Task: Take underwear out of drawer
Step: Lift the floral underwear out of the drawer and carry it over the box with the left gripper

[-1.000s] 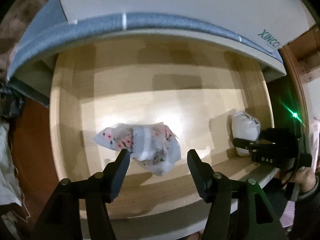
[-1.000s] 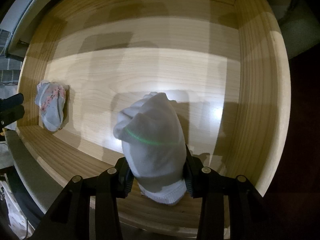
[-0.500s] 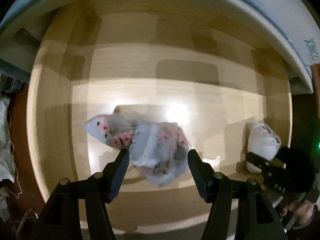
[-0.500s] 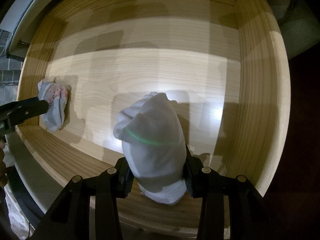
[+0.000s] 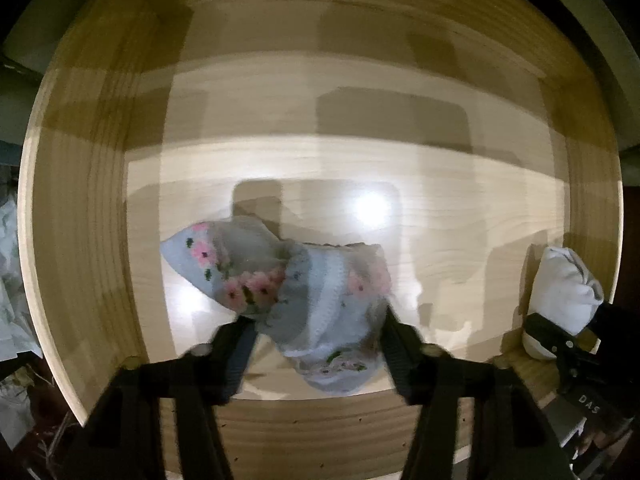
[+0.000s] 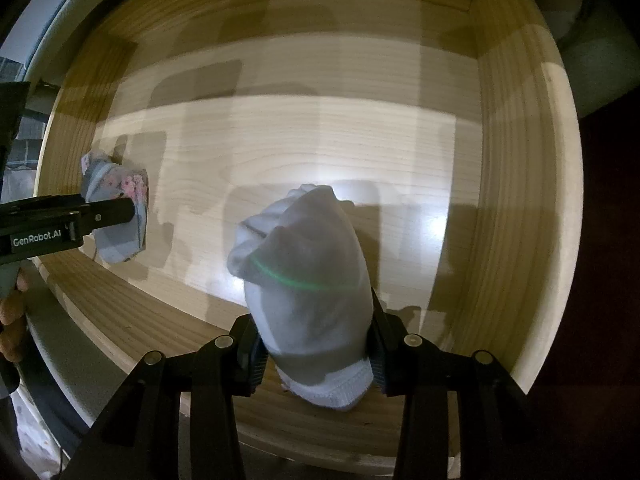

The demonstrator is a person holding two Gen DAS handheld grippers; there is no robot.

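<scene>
Down on the drawer (image 5: pixel 400 168) floor lies the floral underwear (image 5: pixel 288 296), between the closing left tool (image 5: pixel 316 344); pinch deep into the bundle. Right tool (image 6: pixel 316 356) clamps the white bundle (image 6: pixel 308 276).

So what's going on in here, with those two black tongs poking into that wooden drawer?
A person is emptying a wooden drawer with a handheld gripper in each hand. The right gripper is clamped on a white bundled garment near the drawer's front wall. The left gripper points down over a floral-patterned underwear piece; its jaws have just been closing around the cloth, which lies between them on the drawer floor, not yet lifted.
</scene>
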